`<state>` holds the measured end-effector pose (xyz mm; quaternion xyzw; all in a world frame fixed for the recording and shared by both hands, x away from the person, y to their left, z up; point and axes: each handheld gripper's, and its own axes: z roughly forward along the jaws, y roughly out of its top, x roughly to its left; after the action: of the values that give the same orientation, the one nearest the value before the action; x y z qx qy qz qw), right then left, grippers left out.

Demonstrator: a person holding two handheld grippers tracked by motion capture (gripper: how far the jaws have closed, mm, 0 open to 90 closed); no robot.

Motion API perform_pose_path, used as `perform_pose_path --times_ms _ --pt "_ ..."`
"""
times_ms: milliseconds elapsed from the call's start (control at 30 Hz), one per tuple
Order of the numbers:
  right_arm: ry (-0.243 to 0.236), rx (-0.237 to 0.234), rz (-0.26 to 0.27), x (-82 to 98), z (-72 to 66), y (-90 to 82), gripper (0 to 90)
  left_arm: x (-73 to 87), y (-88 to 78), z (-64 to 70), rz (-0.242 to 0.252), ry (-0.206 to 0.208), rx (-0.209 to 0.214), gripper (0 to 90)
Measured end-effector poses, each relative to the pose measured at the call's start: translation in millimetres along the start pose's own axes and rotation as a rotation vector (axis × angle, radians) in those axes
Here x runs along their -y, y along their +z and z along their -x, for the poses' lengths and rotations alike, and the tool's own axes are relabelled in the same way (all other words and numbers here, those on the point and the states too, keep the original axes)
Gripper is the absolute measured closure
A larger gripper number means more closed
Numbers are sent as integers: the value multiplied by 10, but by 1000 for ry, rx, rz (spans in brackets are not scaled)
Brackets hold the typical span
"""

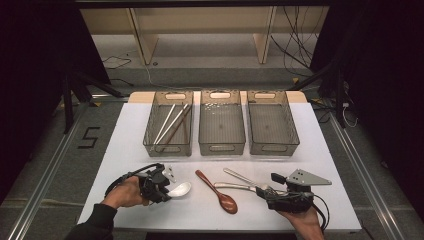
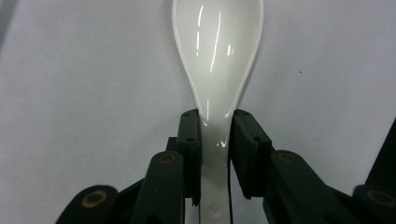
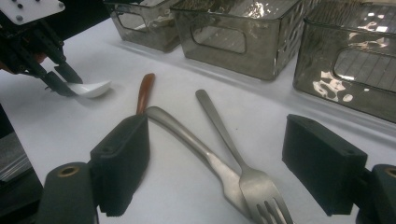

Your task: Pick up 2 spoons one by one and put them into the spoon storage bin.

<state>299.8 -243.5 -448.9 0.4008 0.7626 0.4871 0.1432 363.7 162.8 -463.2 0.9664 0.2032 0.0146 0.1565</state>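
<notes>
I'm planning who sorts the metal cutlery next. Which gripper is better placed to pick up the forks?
The right gripper: its open jaws already straddle the two metal forks. The left gripper is shut on the white spoon, farther away.

A white table [image 1: 125, 145] stands on a grey floor [image 1: 45, 150], where a black "5" [image 1: 88, 137] is marked at left. Beyond it is a pale wooden shelf [image 1: 200, 25], with cables [image 1: 295, 45] trailing at far right. Both sides are dark.
</notes>
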Motion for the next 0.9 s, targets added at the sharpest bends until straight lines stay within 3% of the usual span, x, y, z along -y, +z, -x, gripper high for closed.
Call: perform_pose_path --times_ms 367,600,733,900 --pt "0 0 1 0 0 0 240 9 -17 -88 82 -125 4 740" --pt "0 0 1 0 2 -1 240 -11 -87 -149 194 -241 42 741" --pt "0 -1 1 0 2 -2 240 -62 -163 -184 259 -281 63 742" --pt "0 -1 2 -1 2 -2 240 -181 -254 -222 328 -298 86 743"
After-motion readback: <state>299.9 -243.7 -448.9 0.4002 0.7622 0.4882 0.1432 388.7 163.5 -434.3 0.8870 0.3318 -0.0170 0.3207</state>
